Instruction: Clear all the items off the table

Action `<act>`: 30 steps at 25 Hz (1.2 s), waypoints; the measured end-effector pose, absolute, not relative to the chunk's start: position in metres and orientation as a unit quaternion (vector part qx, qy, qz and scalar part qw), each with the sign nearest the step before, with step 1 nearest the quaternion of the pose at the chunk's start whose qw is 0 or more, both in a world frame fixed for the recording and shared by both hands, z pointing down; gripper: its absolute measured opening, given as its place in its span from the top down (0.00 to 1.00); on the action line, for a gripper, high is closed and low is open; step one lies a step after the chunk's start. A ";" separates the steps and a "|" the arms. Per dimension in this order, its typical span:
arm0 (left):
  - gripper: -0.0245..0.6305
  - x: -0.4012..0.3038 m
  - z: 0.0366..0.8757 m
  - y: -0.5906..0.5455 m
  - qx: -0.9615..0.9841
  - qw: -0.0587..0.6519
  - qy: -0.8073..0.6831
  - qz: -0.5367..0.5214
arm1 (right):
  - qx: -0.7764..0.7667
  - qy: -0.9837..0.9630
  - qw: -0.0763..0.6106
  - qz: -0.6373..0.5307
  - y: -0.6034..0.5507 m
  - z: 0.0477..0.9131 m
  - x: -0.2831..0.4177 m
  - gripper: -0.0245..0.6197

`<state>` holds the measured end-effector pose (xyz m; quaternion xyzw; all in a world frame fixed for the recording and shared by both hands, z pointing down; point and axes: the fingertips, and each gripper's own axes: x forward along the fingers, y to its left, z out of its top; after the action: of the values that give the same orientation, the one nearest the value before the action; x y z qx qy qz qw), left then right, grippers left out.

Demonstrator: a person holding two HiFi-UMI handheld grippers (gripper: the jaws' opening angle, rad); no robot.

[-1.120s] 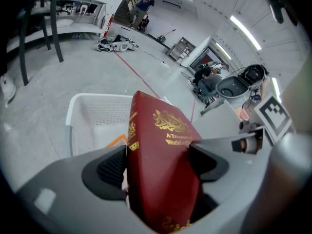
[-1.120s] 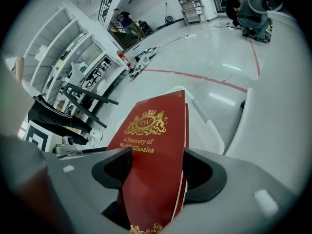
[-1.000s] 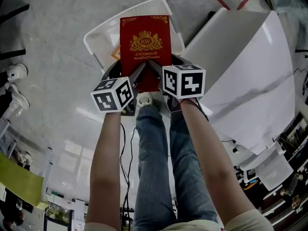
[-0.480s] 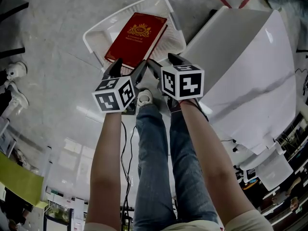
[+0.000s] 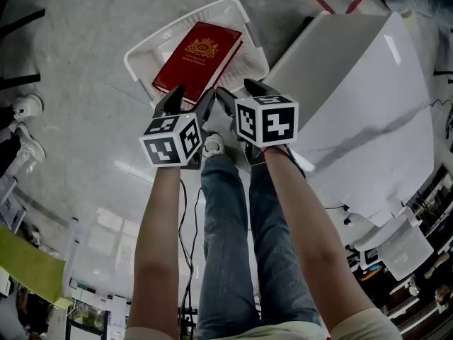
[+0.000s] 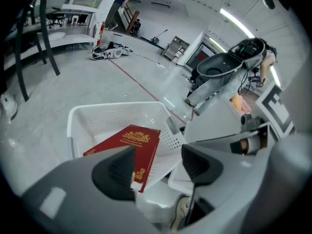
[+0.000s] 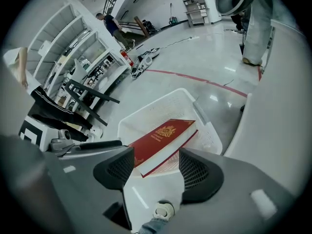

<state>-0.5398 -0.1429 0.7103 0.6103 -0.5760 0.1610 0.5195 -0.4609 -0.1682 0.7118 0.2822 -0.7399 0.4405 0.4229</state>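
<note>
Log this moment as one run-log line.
item: red book lying in white basket | left gripper: open, empty, jaws just been closing | right gripper: open, empty, jaws just been closing

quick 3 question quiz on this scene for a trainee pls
1. True or false: the red book lies on the white table.
2. The left claw and the right claw: which holds something? A) left B) right C) neither
3. Fill in: the book's gold crest faces ____.
Key: 1 false, it is at the white basket, tilted; 2 C, both open, having just closed slightly; 3 up.
</note>
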 end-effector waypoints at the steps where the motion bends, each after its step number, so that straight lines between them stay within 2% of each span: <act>1: 0.53 -0.539 0.708 -0.143 0.610 0.519 -0.576 0.163 | 0.280 -0.741 0.420 0.444 -0.168 0.708 -0.462 0.53; 5: 0.63 -0.536 0.693 -0.143 0.612 0.513 -0.579 0.167 | 0.282 -0.745 0.413 0.441 -0.168 0.693 -0.464 0.60; 15: 0.78 -0.525 0.656 -0.143 0.629 0.483 -0.580 0.186 | 0.313 -0.753 0.396 0.422 -0.172 0.654 -0.459 0.85; 19: 0.84 -0.523 0.639 -0.141 0.632 0.472 -0.585 0.187 | 0.332 -0.754 0.389 0.412 -0.171 0.637 -0.452 0.92; 23: 0.88 -0.520 0.618 -0.136 0.632 0.471 -0.588 0.181 | 0.343 -0.754 0.384 0.408 -0.167 0.618 -0.443 0.96; 30: 0.92 -0.515 0.580 -0.126 0.633 0.468 -0.592 0.172 | 0.356 -0.761 0.365 0.401 -0.161 0.582 -0.429 0.96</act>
<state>-0.5145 -0.1259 0.5797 0.6326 -0.5922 0.1722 0.4685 -0.4294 -0.1614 0.5818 0.3555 -0.7611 0.4013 0.3650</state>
